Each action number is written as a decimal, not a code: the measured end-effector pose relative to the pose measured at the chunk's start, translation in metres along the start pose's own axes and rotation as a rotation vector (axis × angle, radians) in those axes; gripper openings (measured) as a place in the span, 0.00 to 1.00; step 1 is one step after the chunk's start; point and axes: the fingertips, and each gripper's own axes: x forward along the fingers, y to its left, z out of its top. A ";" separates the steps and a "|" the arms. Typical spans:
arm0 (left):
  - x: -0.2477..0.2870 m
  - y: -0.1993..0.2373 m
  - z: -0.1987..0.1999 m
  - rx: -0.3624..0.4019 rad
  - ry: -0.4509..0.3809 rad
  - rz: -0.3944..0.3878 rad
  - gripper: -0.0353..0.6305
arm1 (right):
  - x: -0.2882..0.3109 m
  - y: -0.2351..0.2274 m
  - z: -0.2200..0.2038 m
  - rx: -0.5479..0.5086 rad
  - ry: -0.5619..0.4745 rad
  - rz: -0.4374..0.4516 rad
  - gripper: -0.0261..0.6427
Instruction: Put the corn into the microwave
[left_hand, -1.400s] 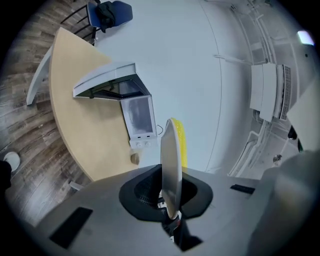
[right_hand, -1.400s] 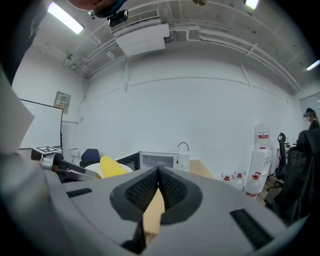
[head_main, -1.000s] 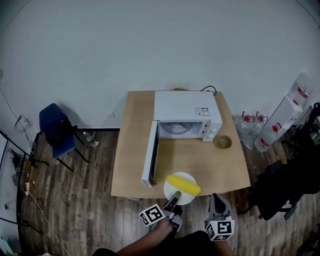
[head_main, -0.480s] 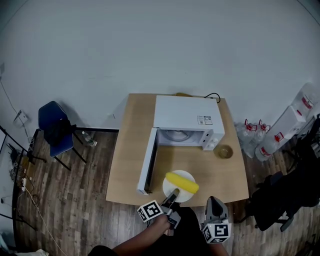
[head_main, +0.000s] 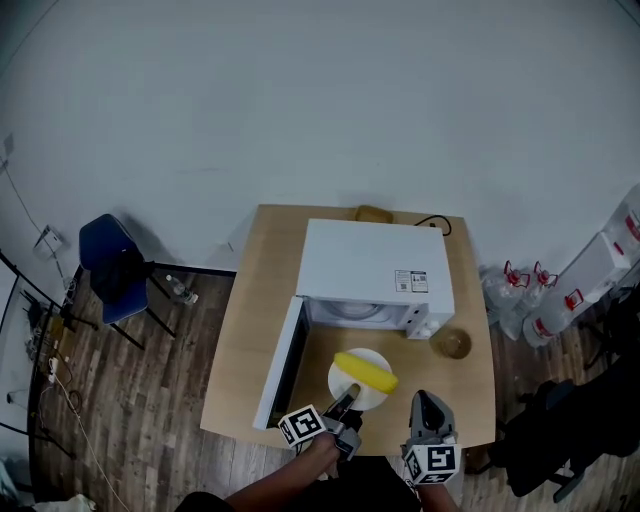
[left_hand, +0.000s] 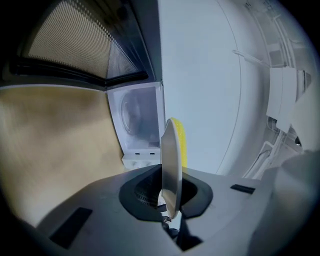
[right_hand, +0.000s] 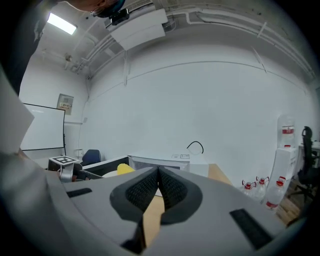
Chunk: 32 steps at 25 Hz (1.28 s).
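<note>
There is one wooden table (head_main: 250, 330). One white microwave (head_main: 370, 265) sits on it, and its one door (head_main: 278, 375) hangs open on the left. One blue chair (head_main: 110, 265) stands far off on the floor.

There are two grippers. The left gripper (head_main: 345, 400) pinches the rim of the one white plate (head_main: 342, 378) tight. The right gripper (head_main: 425, 405) is closed up with nothing in it.

One yellow corn (head_main: 365, 372) lies on the plate, just in front of the microwave and not inside it. One little brown bowl (head_main: 452, 343) sits near the microwave's right side.
</note>
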 end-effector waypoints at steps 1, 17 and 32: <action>0.010 0.004 0.003 -0.014 0.000 0.000 0.08 | 0.008 -0.005 -0.001 0.005 0.003 0.003 0.13; 0.129 0.051 0.064 -0.009 -0.085 0.024 0.08 | 0.108 -0.056 -0.022 0.021 0.067 0.103 0.13; 0.182 0.113 0.104 -0.016 -0.155 0.070 0.08 | 0.139 -0.071 -0.035 0.010 0.139 0.141 0.13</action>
